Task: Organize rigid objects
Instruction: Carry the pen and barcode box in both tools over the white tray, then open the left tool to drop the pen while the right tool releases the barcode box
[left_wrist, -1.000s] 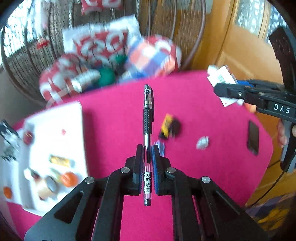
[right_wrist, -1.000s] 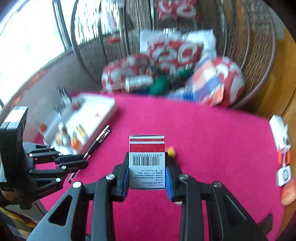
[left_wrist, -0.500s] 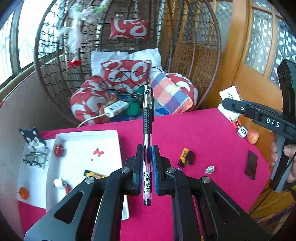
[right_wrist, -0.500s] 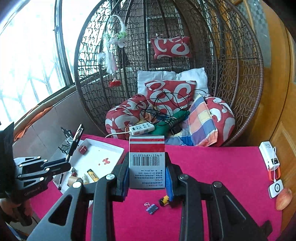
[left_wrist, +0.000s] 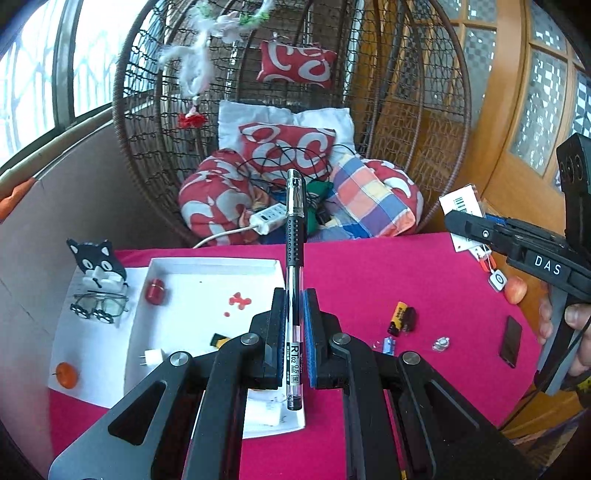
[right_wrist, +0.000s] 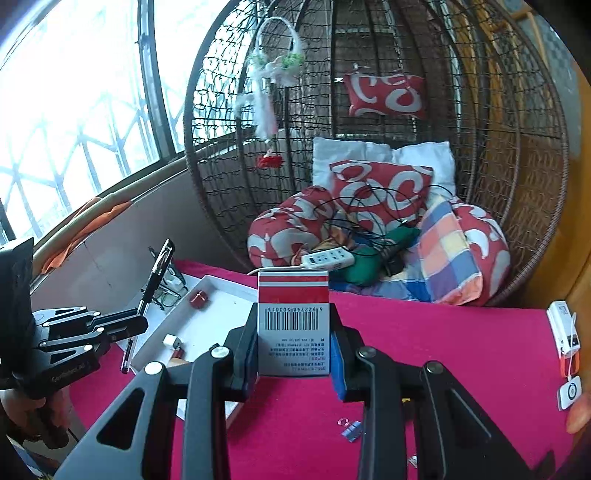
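Note:
My left gripper (left_wrist: 293, 328) is shut on a black gel pen (left_wrist: 294, 266) that stands up between its pads, held above the near edge of a white tray (left_wrist: 207, 266). My right gripper (right_wrist: 293, 343) is shut on a small white box with a red band and a barcode (right_wrist: 293, 314), raised over the pink table (right_wrist: 443, 339). Seen from the right wrist, the left gripper (right_wrist: 142, 321) with the pen (right_wrist: 155, 277) hangs at the left beside the tray (right_wrist: 221, 288). The left wrist view has the right gripper (left_wrist: 448, 218) and its box (left_wrist: 461, 201) at the far right.
The tray holds a red cylinder (left_wrist: 155, 290), a lighter (left_wrist: 219, 339) and a small white plug (left_wrist: 153, 356). On the cloth lie a yellow-black battery (left_wrist: 399, 314), a blue binder clip (right_wrist: 351, 430), a dark phone (left_wrist: 510, 341) and a peach (left_wrist: 515, 290). Glasses (left_wrist: 99, 306) and a wicker chair (right_wrist: 369, 147) stand behind.
Both grippers have risen and drawn back from the table, each keeping its object. The views went from blurred table close-ups to a wider sight of tray and chair.

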